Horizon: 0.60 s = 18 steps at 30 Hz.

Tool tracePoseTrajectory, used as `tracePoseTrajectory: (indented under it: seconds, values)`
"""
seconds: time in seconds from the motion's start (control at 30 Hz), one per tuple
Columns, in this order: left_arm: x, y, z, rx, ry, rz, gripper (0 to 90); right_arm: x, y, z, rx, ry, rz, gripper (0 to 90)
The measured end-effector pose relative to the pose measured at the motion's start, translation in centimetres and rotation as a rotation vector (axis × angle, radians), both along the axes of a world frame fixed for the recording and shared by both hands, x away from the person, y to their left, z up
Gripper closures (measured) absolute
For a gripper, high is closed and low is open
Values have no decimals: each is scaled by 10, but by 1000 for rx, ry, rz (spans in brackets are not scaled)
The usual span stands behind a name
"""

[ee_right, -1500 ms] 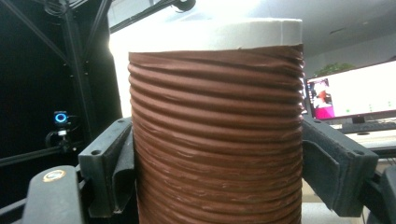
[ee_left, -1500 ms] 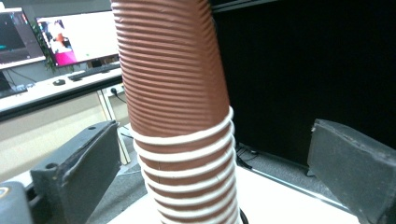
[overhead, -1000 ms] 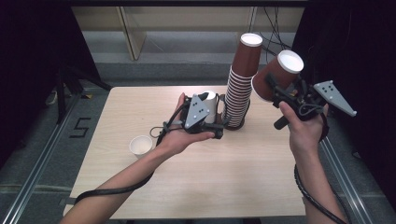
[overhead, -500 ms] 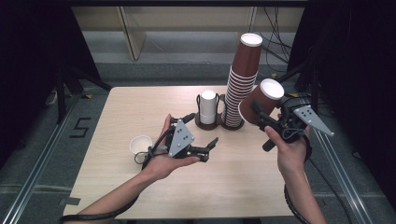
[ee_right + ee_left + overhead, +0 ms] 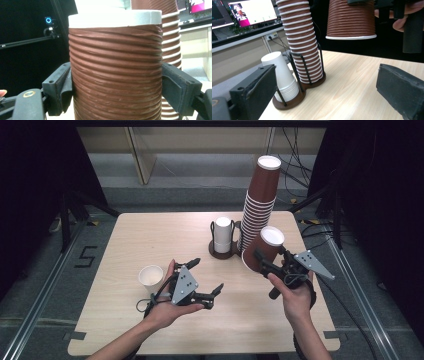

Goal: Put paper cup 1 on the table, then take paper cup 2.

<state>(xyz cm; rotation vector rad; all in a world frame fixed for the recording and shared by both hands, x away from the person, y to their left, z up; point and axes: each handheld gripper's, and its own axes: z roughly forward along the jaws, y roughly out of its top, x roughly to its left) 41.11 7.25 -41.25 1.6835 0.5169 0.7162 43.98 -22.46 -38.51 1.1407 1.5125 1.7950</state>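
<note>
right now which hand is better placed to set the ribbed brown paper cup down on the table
Right. The right gripper is shut on the ribbed brown paper cup above the wooden table; the left gripper is open, holding nothing.

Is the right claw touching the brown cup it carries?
Touching. In the right gripper view, both black jaws of the right claw press flat against the ribbed sides of the brown cup, with no gap on either side.

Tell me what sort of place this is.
Probably a lab or recording room set up for handling trials, not a café. A bare wooden table stands among black curtains and loose cables, computer monitors glow behind it, and a person works hand-held grippers over stacked paper cups.
</note>
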Motion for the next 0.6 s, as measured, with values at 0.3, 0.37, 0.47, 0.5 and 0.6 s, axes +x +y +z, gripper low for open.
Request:
tracePoseTrajectory:
  seconds: [0.3,0.37,0.47,0.5,0.6]
  values:
    - [-3,-4,-16,19,21,-18,18,-4,10,-13,28,44,49,194]
    - [-4,-6,-20,16,30,-31,11,-6,13,-17,49,74,66,193]
    - [-4,-10,-26,24,34,-48,5,-9,15,-22,58,109,78,193]
    - [-4,-10,-26,24,34,-48,4,-8,14,-25,55,97,79,193]
    - [-4,-13,-34,34,46,-61,0,-10,16,-32,88,136,105,193]
